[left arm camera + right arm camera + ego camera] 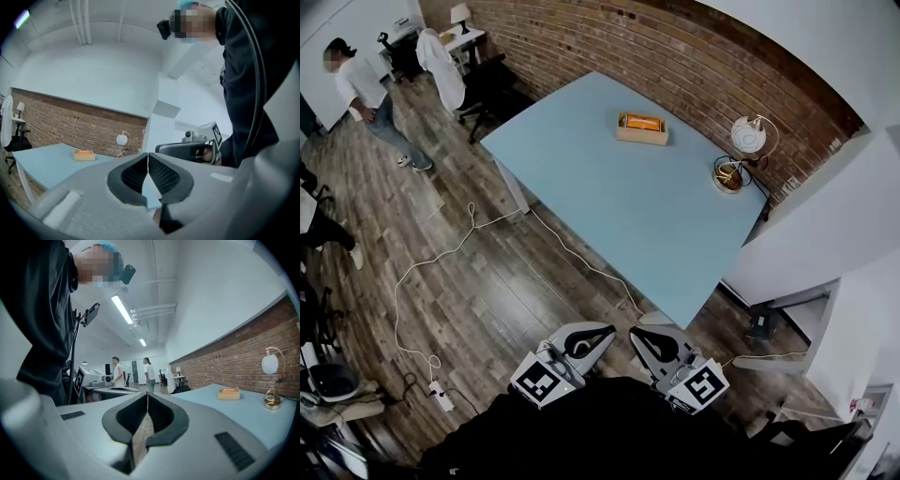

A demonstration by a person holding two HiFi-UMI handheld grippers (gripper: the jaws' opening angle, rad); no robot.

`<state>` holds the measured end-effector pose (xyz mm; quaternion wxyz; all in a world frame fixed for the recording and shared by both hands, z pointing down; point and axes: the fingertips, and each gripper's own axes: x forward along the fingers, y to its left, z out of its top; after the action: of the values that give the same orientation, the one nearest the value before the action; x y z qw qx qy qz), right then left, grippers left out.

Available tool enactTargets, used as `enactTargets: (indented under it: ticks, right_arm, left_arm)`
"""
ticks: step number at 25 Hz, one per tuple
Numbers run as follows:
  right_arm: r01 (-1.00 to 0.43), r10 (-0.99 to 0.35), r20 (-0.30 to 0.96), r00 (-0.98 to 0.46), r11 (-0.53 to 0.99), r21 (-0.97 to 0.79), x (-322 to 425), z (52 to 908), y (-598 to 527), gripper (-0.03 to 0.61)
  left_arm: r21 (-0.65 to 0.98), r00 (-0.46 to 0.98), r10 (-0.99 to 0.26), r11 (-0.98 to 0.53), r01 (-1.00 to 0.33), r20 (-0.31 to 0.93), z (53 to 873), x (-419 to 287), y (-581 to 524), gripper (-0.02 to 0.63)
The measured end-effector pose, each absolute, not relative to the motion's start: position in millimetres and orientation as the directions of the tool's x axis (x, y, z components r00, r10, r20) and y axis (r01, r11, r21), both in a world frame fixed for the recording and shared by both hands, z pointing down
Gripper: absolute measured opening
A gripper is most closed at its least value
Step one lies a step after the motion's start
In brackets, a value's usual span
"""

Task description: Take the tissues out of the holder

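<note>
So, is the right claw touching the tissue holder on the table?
Apart. The head view shows the right claw, shut and empty, off the near corner of the table, while the tissue holder sits far across the top.
</note>
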<state>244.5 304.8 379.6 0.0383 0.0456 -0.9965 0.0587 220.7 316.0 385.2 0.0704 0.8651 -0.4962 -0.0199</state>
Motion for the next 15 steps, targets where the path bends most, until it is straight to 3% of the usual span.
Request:
enactTargets:
  ticks: [15]
  right_arm:
    - [-0.137, -0.127, 0.092, -0.988, 0.984, -0.117, 178, 384, 240, 0.008]
  left_arm:
    - [0.163, 0.517, -0.855, -0.506, -0.847, 0.035, 387, 148, 259, 0.011]
